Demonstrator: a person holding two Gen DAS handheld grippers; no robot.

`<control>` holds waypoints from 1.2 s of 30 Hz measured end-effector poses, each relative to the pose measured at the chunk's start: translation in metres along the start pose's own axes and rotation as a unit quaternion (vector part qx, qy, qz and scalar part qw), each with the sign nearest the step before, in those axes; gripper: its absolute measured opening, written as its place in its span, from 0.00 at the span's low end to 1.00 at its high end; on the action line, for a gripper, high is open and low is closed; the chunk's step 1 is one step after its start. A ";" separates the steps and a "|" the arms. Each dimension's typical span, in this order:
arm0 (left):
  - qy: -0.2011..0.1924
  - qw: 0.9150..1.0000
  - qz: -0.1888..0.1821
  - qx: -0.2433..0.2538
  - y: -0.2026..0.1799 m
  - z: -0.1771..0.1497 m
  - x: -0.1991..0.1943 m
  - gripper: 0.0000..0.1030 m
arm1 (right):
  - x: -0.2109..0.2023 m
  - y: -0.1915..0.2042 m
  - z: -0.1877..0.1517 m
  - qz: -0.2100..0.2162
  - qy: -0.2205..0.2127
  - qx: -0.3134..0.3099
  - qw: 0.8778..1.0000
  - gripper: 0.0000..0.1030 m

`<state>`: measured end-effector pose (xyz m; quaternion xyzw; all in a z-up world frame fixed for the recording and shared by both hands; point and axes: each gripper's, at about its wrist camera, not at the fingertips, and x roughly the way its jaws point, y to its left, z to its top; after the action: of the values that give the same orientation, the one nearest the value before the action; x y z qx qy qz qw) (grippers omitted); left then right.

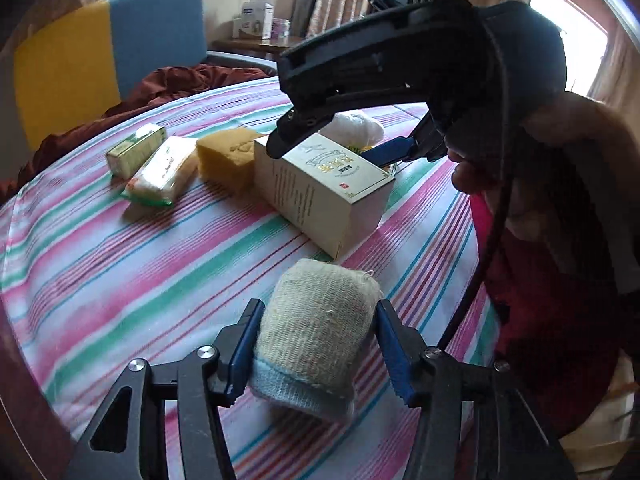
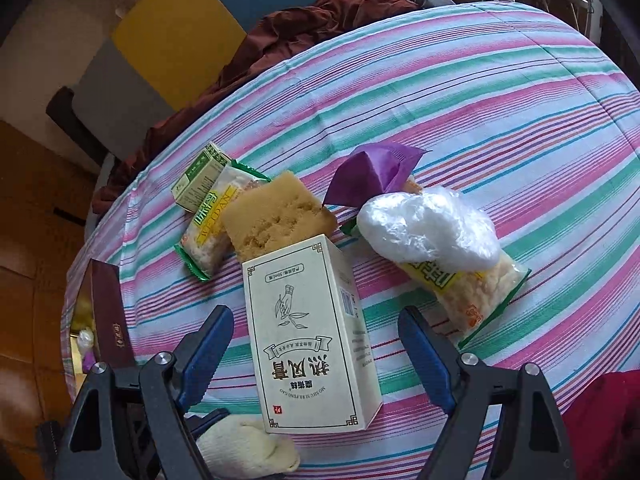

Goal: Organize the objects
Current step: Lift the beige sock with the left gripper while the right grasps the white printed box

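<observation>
Rolled sock (image 1: pixel 316 332) sits on the striped cloth (image 1: pixel 120 264) at 6 o'clock, pinched by the left gripper (image 1: pixel 320 352). Right gripper (image 2: pixel 316 354) is spread around the white box (image 2: pixel 312 344), not touching.

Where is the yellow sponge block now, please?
The yellow sponge block lies on the striped tablecloth, between the tall white carton and the green-edged snack packet.
</observation>
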<state>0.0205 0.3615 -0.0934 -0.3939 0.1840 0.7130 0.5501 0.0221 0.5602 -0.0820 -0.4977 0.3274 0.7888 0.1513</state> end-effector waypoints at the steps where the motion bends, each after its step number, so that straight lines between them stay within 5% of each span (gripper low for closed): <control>1: -0.004 1.000 0.005 -0.011 0.000 -0.004 -0.004 0.55 | 0.003 0.003 0.000 -0.009 0.005 -0.007 1.000 0.84; 3: -0.012 1.000 0.016 -0.023 -0.001 -0.012 -0.010 0.55 | 0.009 0.008 -0.002 -0.028 0.014 -0.024 0.999 0.83; 4: -0.016 0.999 0.023 -0.025 -0.001 -0.014 -0.012 0.55 | 0.012 0.010 -0.003 -0.040 0.017 -0.035 0.998 0.74; 5: -0.020 0.999 0.032 -0.026 -0.004 -0.017 -0.014 0.54 | 0.014 0.012 -0.004 -0.049 0.019 -0.047 0.998 0.53; 7: -0.022 0.998 0.046 -0.026 -0.009 -0.024 -0.018 0.54 | 0.015 0.017 -0.006 -0.076 0.014 -0.066 0.995 0.51; 26: -0.071 0.988 0.097 -0.094 0.009 -0.068 -0.116 0.54 | 0.024 0.009 -0.010 -0.106 0.033 -0.085 0.990 0.51; 36: -0.104 0.963 0.168 -0.185 0.076 -0.092 -0.179 0.54 | 0.024 0.014 -0.017 -0.122 0.027 -0.099 0.987 0.51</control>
<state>-0.0022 0.1579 -0.0268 -0.3758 0.0539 0.8539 0.3559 0.0148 0.5361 -0.1028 -0.5678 0.1882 0.7792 0.1871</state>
